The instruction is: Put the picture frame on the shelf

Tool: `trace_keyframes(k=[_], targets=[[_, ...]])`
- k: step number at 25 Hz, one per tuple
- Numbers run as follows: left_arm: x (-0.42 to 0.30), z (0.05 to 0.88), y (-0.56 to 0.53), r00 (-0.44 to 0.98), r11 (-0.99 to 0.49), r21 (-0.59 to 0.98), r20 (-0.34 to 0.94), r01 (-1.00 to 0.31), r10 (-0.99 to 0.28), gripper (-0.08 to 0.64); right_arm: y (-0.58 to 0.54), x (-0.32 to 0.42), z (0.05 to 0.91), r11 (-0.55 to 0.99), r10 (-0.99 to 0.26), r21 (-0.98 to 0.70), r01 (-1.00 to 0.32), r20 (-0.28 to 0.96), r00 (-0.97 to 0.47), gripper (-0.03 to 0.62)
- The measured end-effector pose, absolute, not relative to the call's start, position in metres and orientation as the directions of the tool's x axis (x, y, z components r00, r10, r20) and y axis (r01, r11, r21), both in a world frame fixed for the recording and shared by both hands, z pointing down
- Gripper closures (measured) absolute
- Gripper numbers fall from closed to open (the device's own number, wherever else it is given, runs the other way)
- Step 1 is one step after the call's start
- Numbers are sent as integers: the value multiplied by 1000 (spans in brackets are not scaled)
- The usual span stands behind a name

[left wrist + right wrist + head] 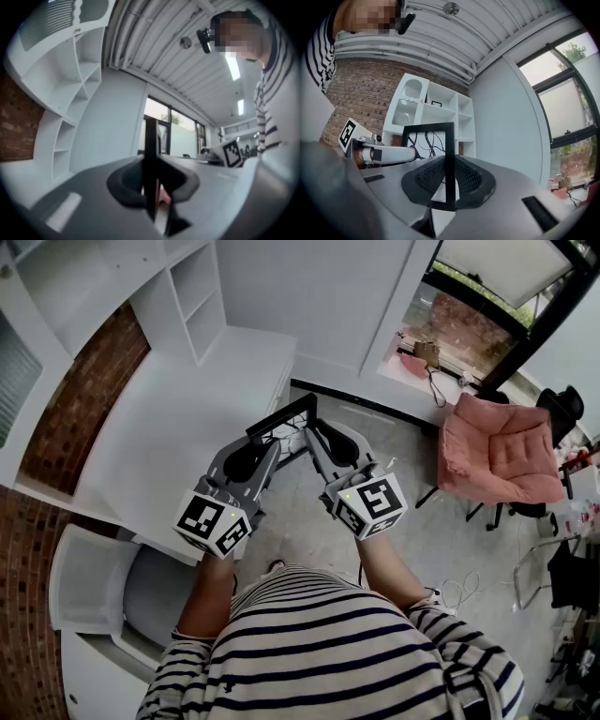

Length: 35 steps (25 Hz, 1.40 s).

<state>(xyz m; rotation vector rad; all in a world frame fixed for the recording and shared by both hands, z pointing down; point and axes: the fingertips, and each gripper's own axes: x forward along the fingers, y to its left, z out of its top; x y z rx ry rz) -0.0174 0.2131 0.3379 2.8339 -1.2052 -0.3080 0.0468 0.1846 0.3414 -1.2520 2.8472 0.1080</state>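
Striped shirt (328, 652) is filling the bottom of the head view, with both my forearms reaching out from it. At the far left a grey chair (103, 587) is standing against the white table (187, 418), and the white shelf (122, 287) is rising from the table's far side beside a brick wall (75, 409). My left gripper (272, 444) is pointing slightly upward, and its jaws are closing on one edge of the picture frame (281, 418); from that gripper's own view the frame is showing edge-on, pinched between the dark pads. My right gripper (314, 435) is sitting just beside the left one, held level, and its jaws are clamping the frame's other side, with the black border running straight down between the meshed pads. So the frame is hanging in the air between both grippers, over the floor just off the table's edge, well apart from the shelf. A pink armchair (502, 451) is standing at the right.
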Motion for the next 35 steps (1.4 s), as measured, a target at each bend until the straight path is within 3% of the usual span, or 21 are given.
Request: trace_keyframes(k=[35], targets=[[-33,344,211,681,-700,161,-160,-696,-715,503,180,30,350,710,-704,11,-704,-33,-710,531]])
